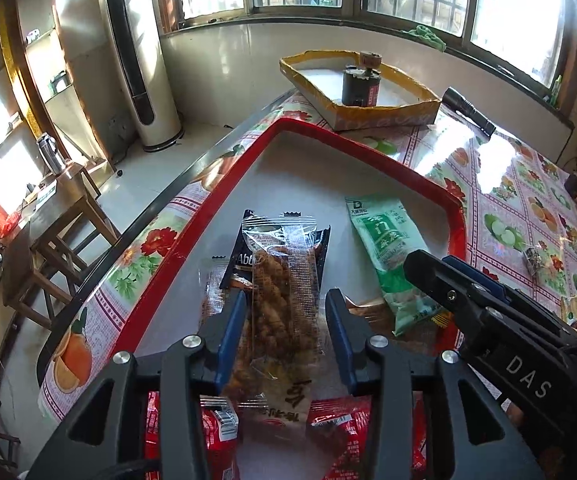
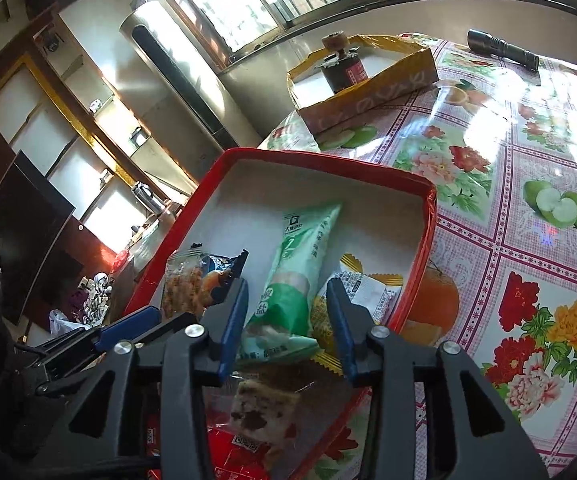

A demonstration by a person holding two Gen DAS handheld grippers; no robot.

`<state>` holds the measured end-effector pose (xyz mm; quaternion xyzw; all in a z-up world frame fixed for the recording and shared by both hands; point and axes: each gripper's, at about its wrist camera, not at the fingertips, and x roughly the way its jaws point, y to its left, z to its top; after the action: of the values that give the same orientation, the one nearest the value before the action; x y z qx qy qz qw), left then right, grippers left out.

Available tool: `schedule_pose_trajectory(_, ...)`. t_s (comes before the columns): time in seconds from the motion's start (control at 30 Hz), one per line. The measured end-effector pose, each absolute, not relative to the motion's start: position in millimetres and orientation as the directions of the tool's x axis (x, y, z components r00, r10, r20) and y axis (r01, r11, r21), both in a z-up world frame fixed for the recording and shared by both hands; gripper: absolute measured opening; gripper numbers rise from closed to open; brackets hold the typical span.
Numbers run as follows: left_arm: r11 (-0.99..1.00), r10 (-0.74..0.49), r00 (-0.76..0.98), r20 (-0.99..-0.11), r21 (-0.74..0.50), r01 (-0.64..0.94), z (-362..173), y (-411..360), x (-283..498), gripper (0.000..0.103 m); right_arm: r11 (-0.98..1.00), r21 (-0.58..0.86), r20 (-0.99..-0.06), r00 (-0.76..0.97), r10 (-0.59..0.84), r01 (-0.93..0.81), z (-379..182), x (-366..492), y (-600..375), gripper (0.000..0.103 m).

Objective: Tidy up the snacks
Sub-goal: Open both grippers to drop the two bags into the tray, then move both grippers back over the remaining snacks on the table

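A red-rimmed tray (image 1: 368, 148) (image 2: 328, 164) on the table holds several snack packets. My left gripper (image 1: 284, 308) is open, its fingers either side of a clear packet of twisted fried snack (image 1: 284, 292) lying over a dark packet (image 1: 244, 256). A green packet (image 1: 388, 248) (image 2: 300, 272) lies to the right. My right gripper (image 2: 286, 292) is open over the green packet, above a clear-wrapped cake piece (image 2: 264, 404) and a yellow-edged packet (image 2: 364, 292). The right gripper also shows in the left wrist view (image 1: 468, 296). Red packets (image 1: 216, 432) lie near the tray's front.
A yellow-rimmed box (image 1: 368, 96) (image 2: 368, 84) holding a dark can (image 1: 358, 88) stands beyond the tray. A black flashlight (image 1: 470, 112) (image 2: 502, 48) lies on the floral tablecloth (image 2: 508, 184). A small wrapped snack (image 1: 532, 258) lies on the cloth at right. The table edge drops off at left.
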<state>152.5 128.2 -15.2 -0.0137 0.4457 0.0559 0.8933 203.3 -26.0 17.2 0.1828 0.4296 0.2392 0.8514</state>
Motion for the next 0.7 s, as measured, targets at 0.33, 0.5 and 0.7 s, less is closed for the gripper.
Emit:
schedule_pose_trajectory(0.33,0.996,0.094,0.675,-0.732,0.062,-0.071,11,101,135,0.055,0.829,0.511,-0.604,0.592,0.534,-0.226,40,164,-69,0.052)
schedule_pose_trajectory(0.5,0.996,0.085,0.689,-0.719,0.077,-0.043,16,83,129,0.059,0.839,0.518,-0.610,0.616,0.499,-0.165,39,144,-105,0.053)
schedule_pose_trajectory(0.7,0.996,0.069,0.697,-0.714,0.086,-0.010,20,64,121,0.064,0.849,0.519,-0.613,0.649,0.451,-0.100,35,120,-146,0.055)
